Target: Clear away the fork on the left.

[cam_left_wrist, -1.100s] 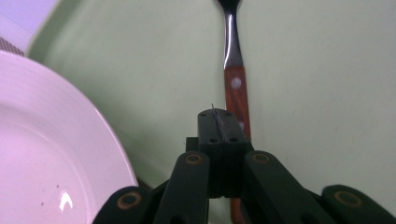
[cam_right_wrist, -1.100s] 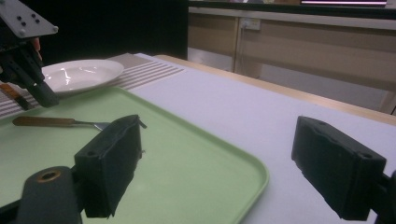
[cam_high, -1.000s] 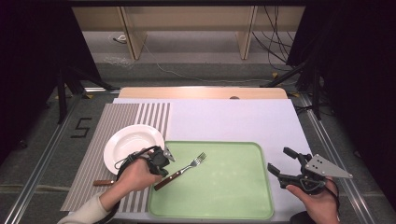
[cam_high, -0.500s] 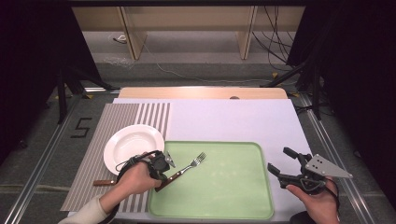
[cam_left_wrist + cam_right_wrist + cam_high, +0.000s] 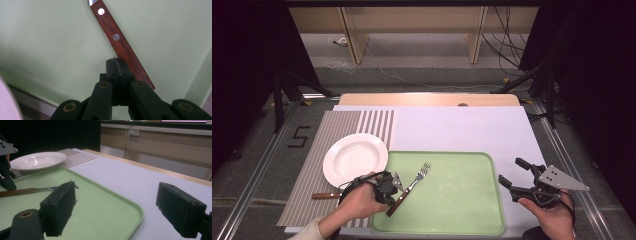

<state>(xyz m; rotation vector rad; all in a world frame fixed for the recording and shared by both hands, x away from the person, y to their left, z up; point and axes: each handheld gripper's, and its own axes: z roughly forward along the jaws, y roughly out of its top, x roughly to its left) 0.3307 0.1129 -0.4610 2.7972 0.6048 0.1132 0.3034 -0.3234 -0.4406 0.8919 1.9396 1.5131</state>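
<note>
A fork [image 5: 409, 186] with a brown wooden handle [image 5: 117, 37] lies slanted on the left part of the green tray [image 5: 462, 200], tines toward the far side. My left gripper [image 5: 388, 187] is shut, pointing down at the tray, with its joined tips [image 5: 117, 66] right beside the lower end of the handle and nothing between them. My right gripper [image 5: 513, 173] hovers at the tray's right edge with its jaws wide apart [image 5: 120, 210] and empty. In the right gripper view the fork [image 5: 25, 191] lies far off on the tray [image 5: 105, 207].
A white plate [image 5: 354, 159] sits on the striped placemat [image 5: 317, 145] left of the tray. A wooden-handled knife [image 5: 324, 195] lies on the mat below the plate. A white sheet [image 5: 462, 130] covers the table beyond the tray.
My left hand has slid a little toward the near edge along the fork's handle, and the handle's end now lies slightly nearer to me. The right gripper has kept still.
</note>
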